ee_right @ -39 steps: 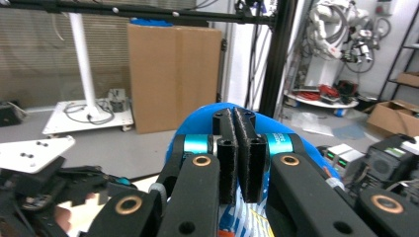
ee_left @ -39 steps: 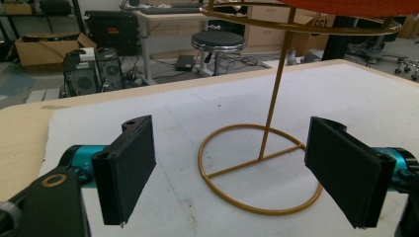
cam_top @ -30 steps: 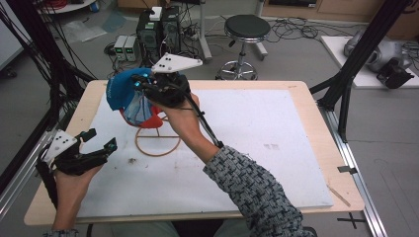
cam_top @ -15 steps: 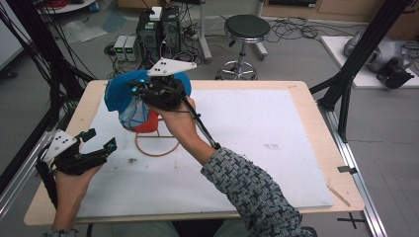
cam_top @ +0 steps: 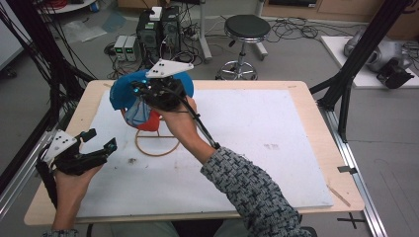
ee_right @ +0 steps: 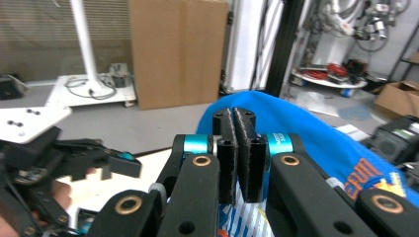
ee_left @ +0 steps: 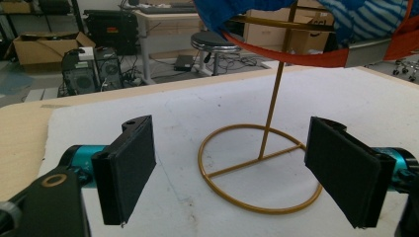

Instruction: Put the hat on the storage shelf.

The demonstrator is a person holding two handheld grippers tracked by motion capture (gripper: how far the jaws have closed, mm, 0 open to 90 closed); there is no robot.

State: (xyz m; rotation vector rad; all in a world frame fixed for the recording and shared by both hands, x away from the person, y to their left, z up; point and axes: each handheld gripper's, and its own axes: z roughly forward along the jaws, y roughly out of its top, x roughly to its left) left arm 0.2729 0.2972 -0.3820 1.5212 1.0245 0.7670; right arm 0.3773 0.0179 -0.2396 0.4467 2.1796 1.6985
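A blue cap (cam_top: 122,93) with a red brim (cam_top: 149,121) hangs over the top of a gold wire stand (cam_top: 158,143) at the back left of the white mat. My right gripper (cam_top: 140,91) is shut on the cap's fabric, its pads pressed together (ee_right: 237,148) with blue cloth (ee_right: 306,133) behind them. My left gripper (cam_top: 101,139) is open near the table's left edge, low over the mat. Its jaws stand wide (ee_left: 232,168), pointing at the stand's ring base (ee_left: 262,170), and do not touch it. The cap (ee_left: 356,19) hangs above.
The white mat (cam_top: 276,148) covers most of the wooden table (cam_top: 296,85). A black stool (cam_top: 246,27) and computer boxes (cam_top: 158,29) stand on the floor beyond the far edge. Black frame posts (cam_top: 346,84) rise at the right.
The right gripper and the cap shifted slightly to the left over the stand. The left gripper stayed where it was, still open.
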